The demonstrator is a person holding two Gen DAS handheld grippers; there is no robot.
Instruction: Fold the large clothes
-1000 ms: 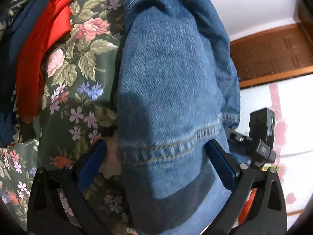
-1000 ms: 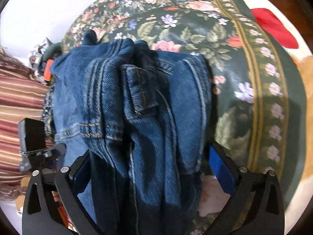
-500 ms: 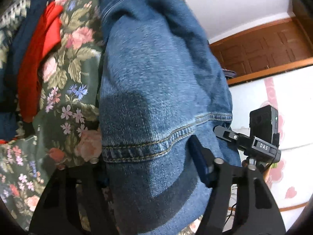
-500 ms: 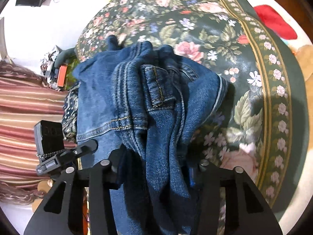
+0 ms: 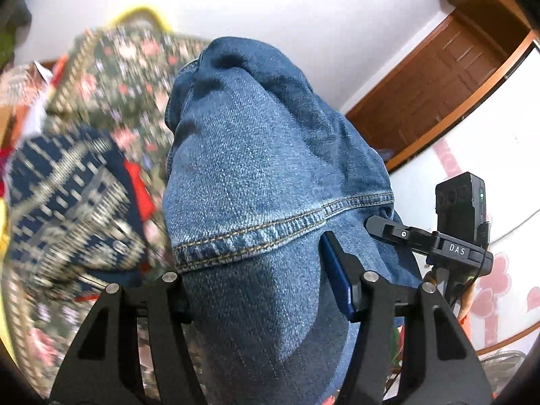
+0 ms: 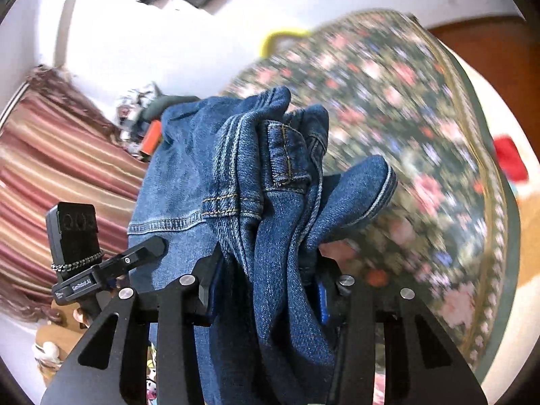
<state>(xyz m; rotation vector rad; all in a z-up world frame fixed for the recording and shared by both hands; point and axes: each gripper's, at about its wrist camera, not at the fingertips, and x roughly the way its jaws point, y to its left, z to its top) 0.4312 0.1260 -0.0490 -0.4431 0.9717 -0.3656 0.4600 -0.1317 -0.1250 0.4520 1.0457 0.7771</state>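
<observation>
Your left tongs (image 5: pixel 266 290) are clamped on a thick fold of the blue denim jeans (image 5: pixel 270 155), blue pads pressed in from both sides. The denim bulges up toward 12 o'clock in a rounded hump, with a double row of tan stitching running across it just above the pads. The weave looks coarse and faded in the middle, darker in the creases near the top.

Your right tongs (image 6: pixel 266 280) are pinched tight on another bunch of the same jeans (image 6: pixel 243 182), here scrunched into several vertical pleats. You can make out a belt loop with yellow thread and a stitched seam at about 12 o'clock from the tips, and one rounded flap sticking out toward 2 o'clock.

The jeans hang lifted between both tongs, above the dark green floral bedspread (image 6: pixel 422 135), which is motion-blurred in both views. At 9 o'clock in the left view there's a navy patterned knit cloth (image 5: pixel 67 202) lying on the bed, also blurry.
</observation>
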